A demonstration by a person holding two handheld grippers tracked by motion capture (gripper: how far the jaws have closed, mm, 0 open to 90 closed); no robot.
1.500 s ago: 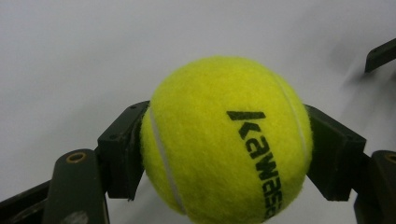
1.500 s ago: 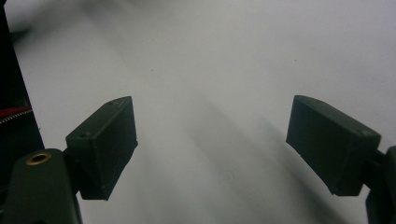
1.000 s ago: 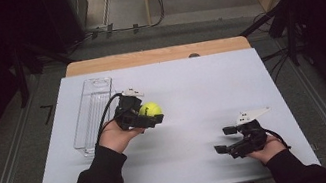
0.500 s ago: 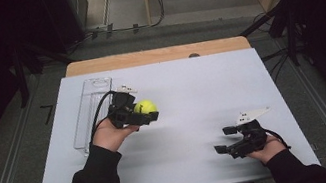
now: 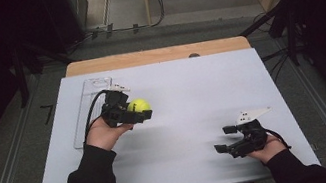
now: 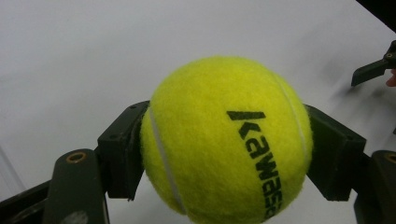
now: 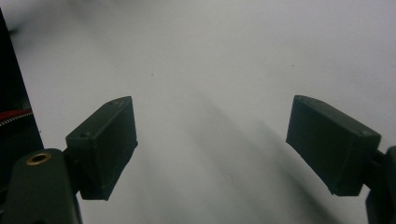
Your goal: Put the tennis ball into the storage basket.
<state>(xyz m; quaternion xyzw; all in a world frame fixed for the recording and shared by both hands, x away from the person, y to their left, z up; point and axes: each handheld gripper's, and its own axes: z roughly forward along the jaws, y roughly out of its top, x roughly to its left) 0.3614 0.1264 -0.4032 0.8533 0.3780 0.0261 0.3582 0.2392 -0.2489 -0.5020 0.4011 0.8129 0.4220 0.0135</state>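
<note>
A white table spreads in front of me, with a strip of bare wood along its far edge. Near its far left corner lies a long clear plastic tray, flat on the surface, just beside my left hand. My left gripper sits right of that tray, clamped on a yellow tennis ball. The jaws press its two opposite sides at the widest part, so I judge the grip secure enough to carry. Up close, the ball shows black lettering and a white seam. My right gripper rests low near the table's near right corner, well apart from the ball, jaws spread wide on nothing, probably waiting out of the way.
</note>
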